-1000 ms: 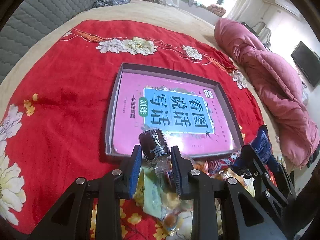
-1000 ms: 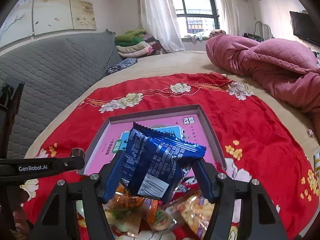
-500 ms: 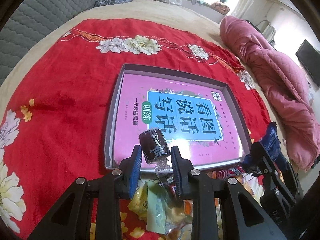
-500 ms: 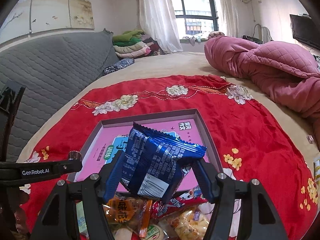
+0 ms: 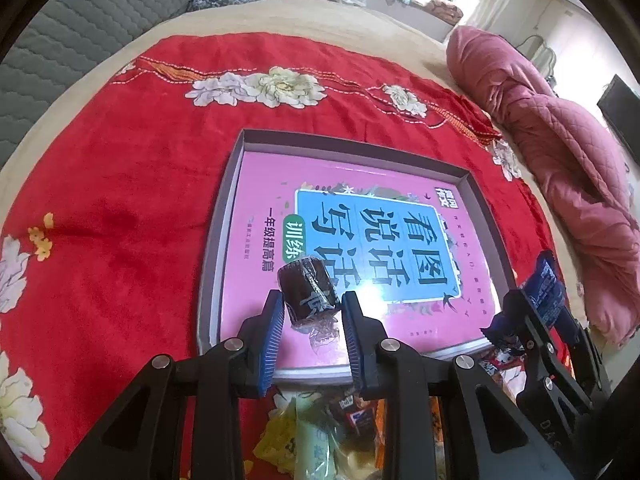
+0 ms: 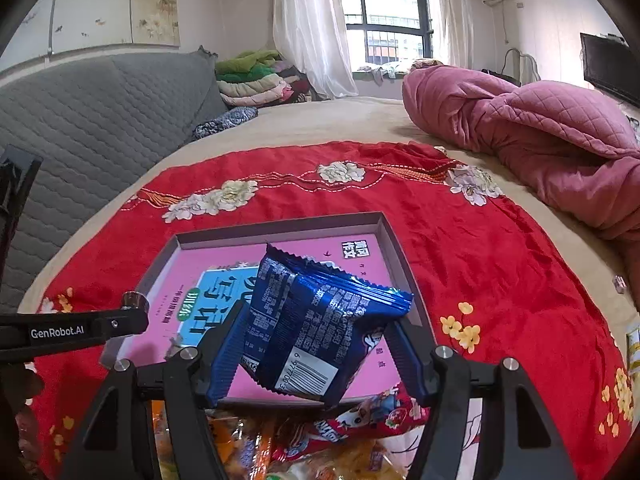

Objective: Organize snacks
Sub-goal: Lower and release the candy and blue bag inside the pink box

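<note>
While we look along the left hand-held gripper [image 5: 312, 320], at the bottom centre of its view, we find its blue-ribbed pads clamped on a small dark brown wrapped snack roll [image 5: 307, 289], whose crinkled clear wrapper end hangs between the fingers. Below the fingers, at the bottom edge of the frame, lies a heap of loose snack packets [image 5: 320, 432] in yellow, green and orange wrappers on the red floral blanket [image 5: 120, 208]. Just past that heap sits a shallow grey box lid [image 5: 224, 216] lined with a pink book cover bearing a blue panel of Chinese characters; the snack roll is held above its near edge. At the lower right of this view the right hand-held gripper [image 5: 536, 304] shows from the side, with a blue packet in it.

From the right wrist, we see the right hand-held gripper [image 6: 316, 354] at the bottom centre, its fingers standing fairly wide and pressed against both sides of a puffed blue foil snack packet [image 6: 316, 320] with a barcode at its lower end. The packet hangs over the near right part of the box lid [image 6: 384, 236]. Beneath it more packets [image 6: 340, 432] lie at the bottom of the frame. At the left edge, one black finger of the left hand-held gripper [image 6: 80, 330] carries white lettering.

Farther up the frame, the blanket [image 6: 500, 264] ends on a beige bed sheet [image 6: 328, 120]. A rumpled pink quilt [image 6: 540, 132] lies at the upper right, a grey quilted headboard [image 6: 100, 112] at the left, folded bedding [image 6: 256, 80] behind it, and a curtained window [image 6: 384, 20] at the top.
</note>
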Tool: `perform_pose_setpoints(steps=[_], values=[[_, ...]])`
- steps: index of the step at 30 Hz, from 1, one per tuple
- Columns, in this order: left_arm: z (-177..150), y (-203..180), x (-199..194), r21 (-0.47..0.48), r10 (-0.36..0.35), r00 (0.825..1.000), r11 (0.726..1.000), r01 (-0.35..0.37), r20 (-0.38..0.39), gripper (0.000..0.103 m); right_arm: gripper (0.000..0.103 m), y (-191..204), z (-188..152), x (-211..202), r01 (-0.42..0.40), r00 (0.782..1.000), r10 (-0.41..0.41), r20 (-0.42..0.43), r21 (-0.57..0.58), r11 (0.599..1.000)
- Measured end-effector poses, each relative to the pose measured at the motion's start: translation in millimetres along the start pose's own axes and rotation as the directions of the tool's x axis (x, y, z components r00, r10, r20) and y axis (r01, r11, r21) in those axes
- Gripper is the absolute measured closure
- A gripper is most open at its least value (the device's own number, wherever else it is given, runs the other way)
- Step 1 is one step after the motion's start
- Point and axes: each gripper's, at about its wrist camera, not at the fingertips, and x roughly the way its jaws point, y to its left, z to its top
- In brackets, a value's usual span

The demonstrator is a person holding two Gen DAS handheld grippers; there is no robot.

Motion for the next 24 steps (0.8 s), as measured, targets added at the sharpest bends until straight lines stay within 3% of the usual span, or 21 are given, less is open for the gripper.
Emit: perform_pose_setpoints(steps=[24], values=[[-3,3,24,-0.003,0.011,0.999,1.0,-0.011,-0.049,0.073,0.037,-12,-12,29,0.076,0.994,-0.078,-0.076,-0.029,0.997]])
